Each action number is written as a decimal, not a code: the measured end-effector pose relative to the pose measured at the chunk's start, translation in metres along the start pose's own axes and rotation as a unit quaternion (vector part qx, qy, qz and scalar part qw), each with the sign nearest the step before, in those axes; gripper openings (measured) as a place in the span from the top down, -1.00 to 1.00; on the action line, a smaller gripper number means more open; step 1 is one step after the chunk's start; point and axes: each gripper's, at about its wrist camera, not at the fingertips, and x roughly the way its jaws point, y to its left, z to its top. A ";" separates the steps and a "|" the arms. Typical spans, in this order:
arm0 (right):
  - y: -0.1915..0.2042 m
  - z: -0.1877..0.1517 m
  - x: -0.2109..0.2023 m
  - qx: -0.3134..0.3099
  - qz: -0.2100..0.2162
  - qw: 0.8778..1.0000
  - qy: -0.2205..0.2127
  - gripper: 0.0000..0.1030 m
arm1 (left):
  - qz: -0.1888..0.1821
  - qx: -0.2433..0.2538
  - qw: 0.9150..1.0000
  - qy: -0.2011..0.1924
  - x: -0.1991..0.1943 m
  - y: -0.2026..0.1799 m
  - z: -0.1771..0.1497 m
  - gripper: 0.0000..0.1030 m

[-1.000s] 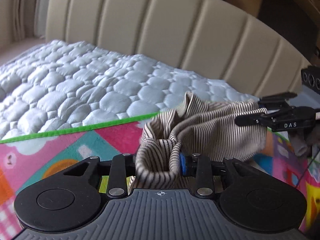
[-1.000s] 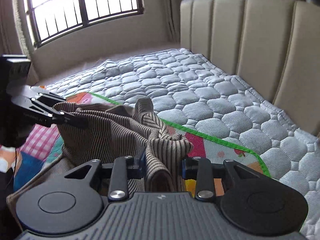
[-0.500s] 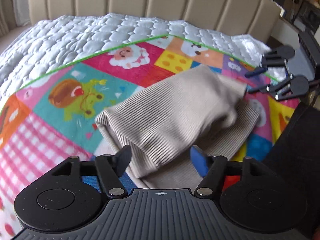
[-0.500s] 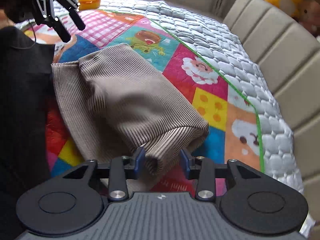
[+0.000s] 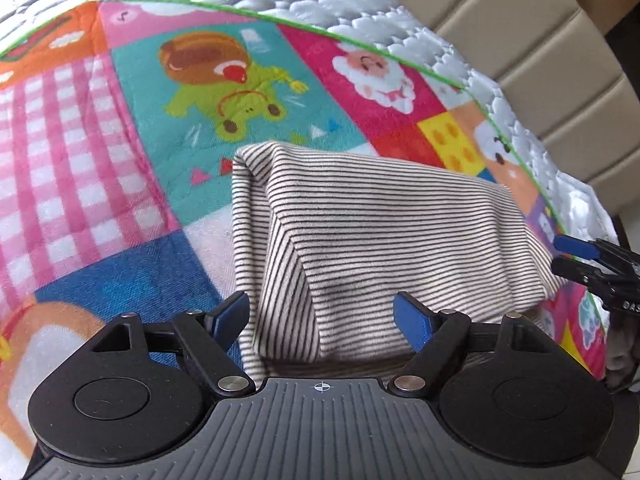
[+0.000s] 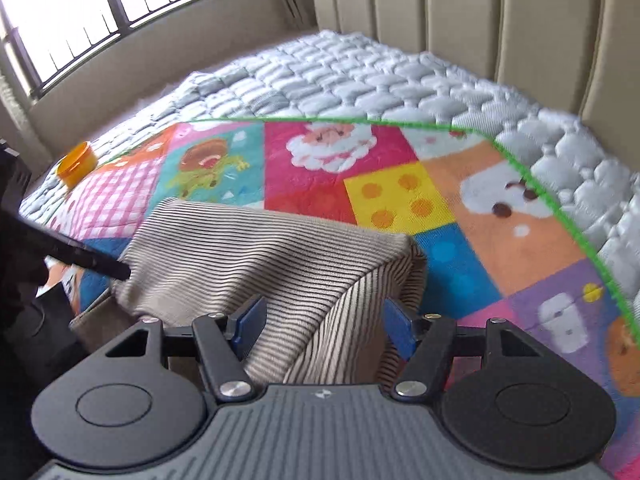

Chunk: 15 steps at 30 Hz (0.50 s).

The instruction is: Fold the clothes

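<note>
A beige garment with thin dark stripes (image 5: 384, 240) lies folded over on a colourful cartoon blanket (image 5: 120, 152). My left gripper (image 5: 322, 320) is open, its blue pads on either side of the garment's near left end without pinching it. The garment also shows in the right wrist view (image 6: 256, 264). My right gripper (image 6: 324, 326) is open over the garment's near right end, cloth lying loose between the pads. The right gripper's fingers show at the right edge of the left wrist view (image 5: 596, 268). The left gripper's fingers (image 6: 92, 260) touch the garment's left edge in the right wrist view.
The blanket lies on a white quilted mattress (image 6: 360, 80) with a beige padded headboard (image 6: 500, 20) behind. An orange cup (image 6: 76, 164) sits at the blanket's far left corner. A window (image 6: 100, 8) is beyond the bed.
A second ago both grippers were shut on the lifted garment. They laid it down folded on the blanket and opened. The left opened first, the right half a second later.
</note>
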 end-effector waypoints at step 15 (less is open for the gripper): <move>0.035 0.007 -0.016 -0.092 -0.030 0.995 0.024 0.71 | 0.041 0.113 0.992 0.025 -0.017 -0.052 0.002 0.62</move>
